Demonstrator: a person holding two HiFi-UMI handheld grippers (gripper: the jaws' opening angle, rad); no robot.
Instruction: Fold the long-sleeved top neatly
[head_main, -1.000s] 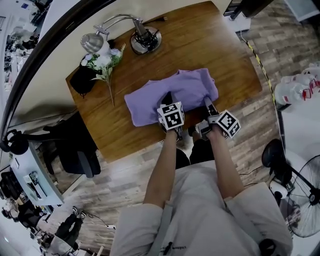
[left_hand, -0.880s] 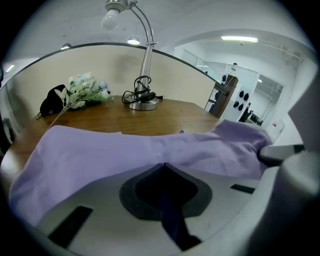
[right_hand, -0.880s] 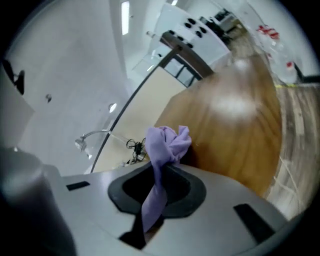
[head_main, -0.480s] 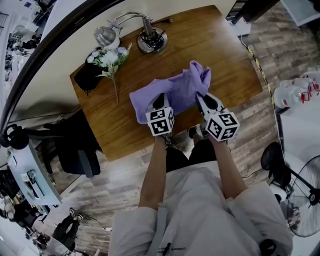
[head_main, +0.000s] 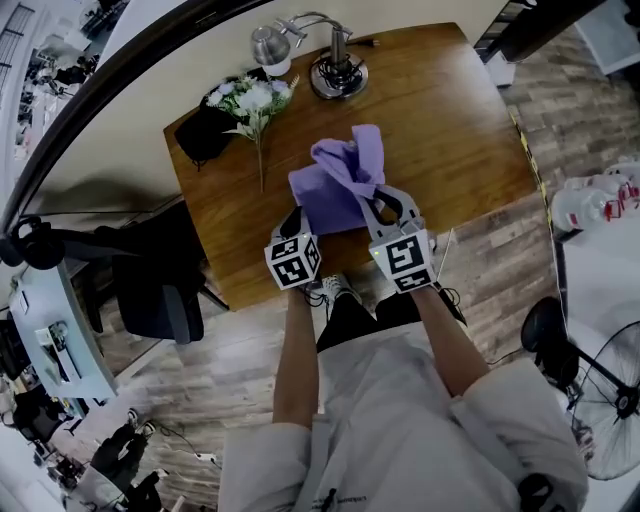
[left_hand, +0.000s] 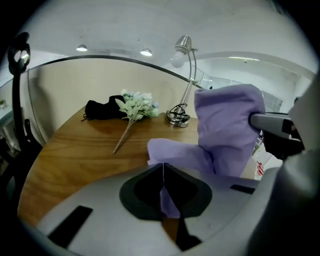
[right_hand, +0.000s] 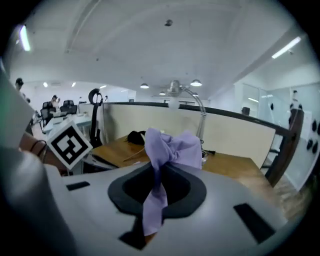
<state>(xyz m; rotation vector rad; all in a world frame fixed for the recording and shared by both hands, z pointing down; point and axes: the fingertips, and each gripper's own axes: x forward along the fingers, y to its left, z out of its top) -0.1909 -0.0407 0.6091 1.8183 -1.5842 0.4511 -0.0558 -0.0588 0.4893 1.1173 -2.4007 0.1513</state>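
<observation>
Left gripper (head_main: 296, 216) pinches the purple long-sleeved top (head_main: 335, 180) at its 7 o'clock edge, right gripper (head_main: 373, 200) clamps a bunch of it. That bunch is hoisted off the wooden table (head_main: 460, 120) now, where a second ago it lay flat.

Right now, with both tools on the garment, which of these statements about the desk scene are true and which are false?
1. The left tool is shut on an edge of the purple long-sleeved top. True.
2. The right tool is empty. False: purple fabric is pinched between its jaws.
3. The top lies wholly flat on the wooden table. False: one part is lifted and bunched at the right tool.
4. The silver desk lamp stands near the table's far edge. True.
5. The sprig of white flowers lies on the top. False: it lies on bare wood, apart from the top.
</observation>
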